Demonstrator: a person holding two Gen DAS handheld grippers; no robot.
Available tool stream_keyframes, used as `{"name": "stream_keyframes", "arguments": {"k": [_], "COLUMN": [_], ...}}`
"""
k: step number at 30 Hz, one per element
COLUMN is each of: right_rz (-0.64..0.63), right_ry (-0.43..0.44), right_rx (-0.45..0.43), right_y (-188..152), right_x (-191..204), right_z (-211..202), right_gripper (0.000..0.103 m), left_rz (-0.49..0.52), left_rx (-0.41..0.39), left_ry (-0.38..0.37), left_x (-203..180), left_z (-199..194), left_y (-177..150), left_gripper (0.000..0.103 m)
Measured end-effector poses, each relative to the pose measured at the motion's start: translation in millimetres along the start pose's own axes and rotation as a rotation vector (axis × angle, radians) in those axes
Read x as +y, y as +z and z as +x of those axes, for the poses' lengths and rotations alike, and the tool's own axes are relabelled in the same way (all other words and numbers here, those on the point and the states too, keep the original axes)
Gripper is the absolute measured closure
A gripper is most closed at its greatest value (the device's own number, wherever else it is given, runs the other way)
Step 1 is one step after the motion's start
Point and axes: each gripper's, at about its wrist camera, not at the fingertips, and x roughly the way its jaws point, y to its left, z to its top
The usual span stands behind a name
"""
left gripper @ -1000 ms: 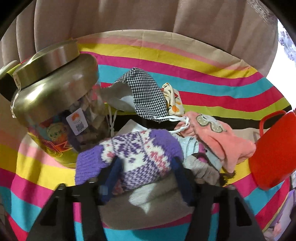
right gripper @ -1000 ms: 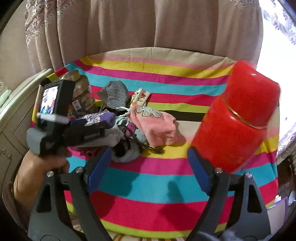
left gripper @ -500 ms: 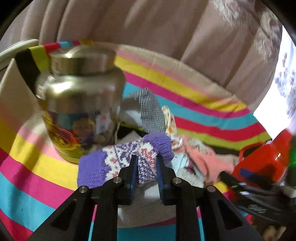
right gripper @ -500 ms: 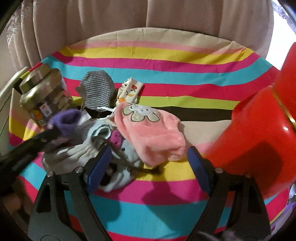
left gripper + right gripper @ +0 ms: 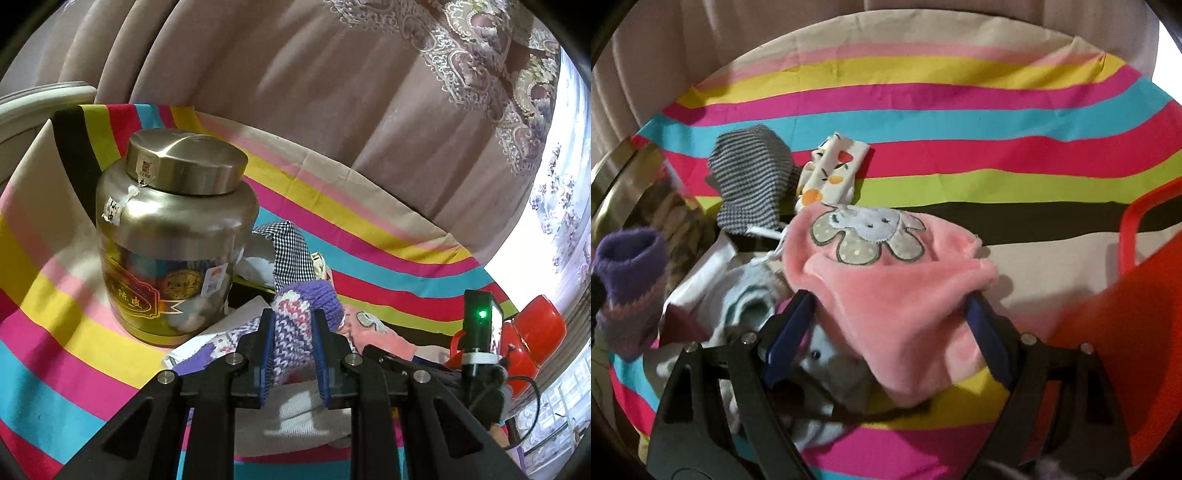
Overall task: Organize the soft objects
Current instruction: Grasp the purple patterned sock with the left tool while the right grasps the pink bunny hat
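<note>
My left gripper is shut on a purple-and-white knitted sock and holds it lifted above the pile; the sock also shows at the left of the right wrist view. My right gripper is open, its jaws on either side of a pink fleece hat with a flower patch. The hat lies on a pile of pale blue and grey soft items. A checked cap and a white fruit-print sock lie behind the pile.
A large metal jar with a lid stands left of the pile on the striped tablecloth. A red plastic basket with a handle stands at the right. Curtains hang behind the table.
My left gripper closed on the purple sock and lifted it. My right gripper moved down and forward until its open jaws came around the pink hat.
</note>
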Motion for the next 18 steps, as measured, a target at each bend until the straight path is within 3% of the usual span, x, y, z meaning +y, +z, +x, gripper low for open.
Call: {"name": "stream_keyframes", "arguments": {"k": [3, 5, 18], "right_rz": [0.009, 0.002, 0.020], "right_ry": [0.015, 0.004, 0.032], "right_rx": [0.006, -0.015, -0.233], "right_y": [1, 0, 6], "right_x": [-2, -1, -2], "right_z": [4, 0, -75], "right_gripper": [0.050, 0.081, 0.084], "left_rz": [-0.007, -0.011, -0.017], "left_rx": [-0.005, -0.010, -0.050], "left_ry": [-0.003, -0.007, -0.028], "left_x": [1, 0, 1], "left_z": [1, -1, -10], "left_y": [0, -2, -1], "left_gripper": [0.083, 0.083, 0.083]}}
